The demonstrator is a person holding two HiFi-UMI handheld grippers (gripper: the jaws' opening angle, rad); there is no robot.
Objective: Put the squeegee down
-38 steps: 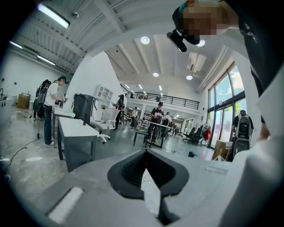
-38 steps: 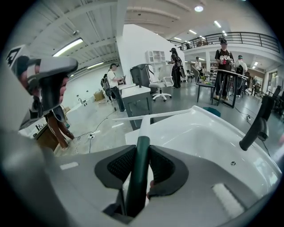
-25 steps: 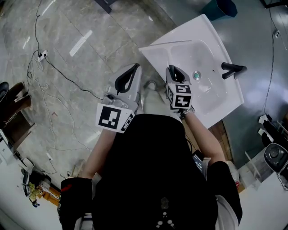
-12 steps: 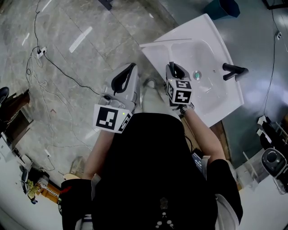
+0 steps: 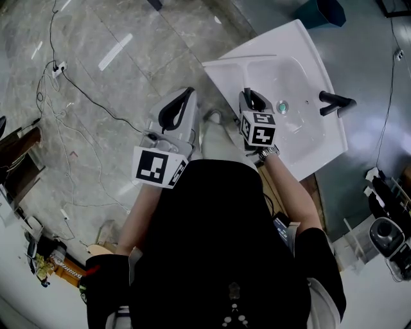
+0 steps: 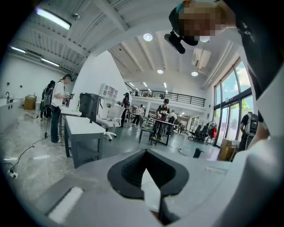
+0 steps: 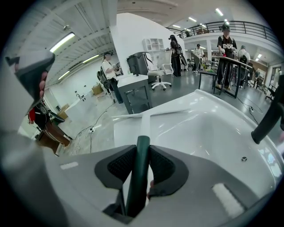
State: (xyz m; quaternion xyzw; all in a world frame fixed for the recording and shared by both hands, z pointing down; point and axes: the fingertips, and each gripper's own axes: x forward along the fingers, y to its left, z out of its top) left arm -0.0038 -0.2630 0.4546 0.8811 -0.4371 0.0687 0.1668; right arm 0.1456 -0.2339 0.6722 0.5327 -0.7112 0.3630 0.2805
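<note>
The squeegee has a dark green handle (image 7: 139,173) and a white T-shaped head (image 7: 146,116). My right gripper (image 7: 142,148) is shut on the handle, and the head rests along the near rim of the white sink (image 7: 213,133). In the head view the right gripper (image 5: 250,96) hangs over the sink (image 5: 302,51) at its left edge. My left gripper (image 5: 188,93) is held out over the floor left of the sink. Its jaws (image 6: 146,153) meet at the tips with nothing between them.
A black faucet (image 5: 335,101) stands at the sink's far side, with a drain (image 5: 281,106) in the basin. Cables (image 5: 83,103) run across the marble floor. A teal bin (image 5: 321,9) stands beyond the sink. Grey desks (image 6: 84,133) and people stand further off.
</note>
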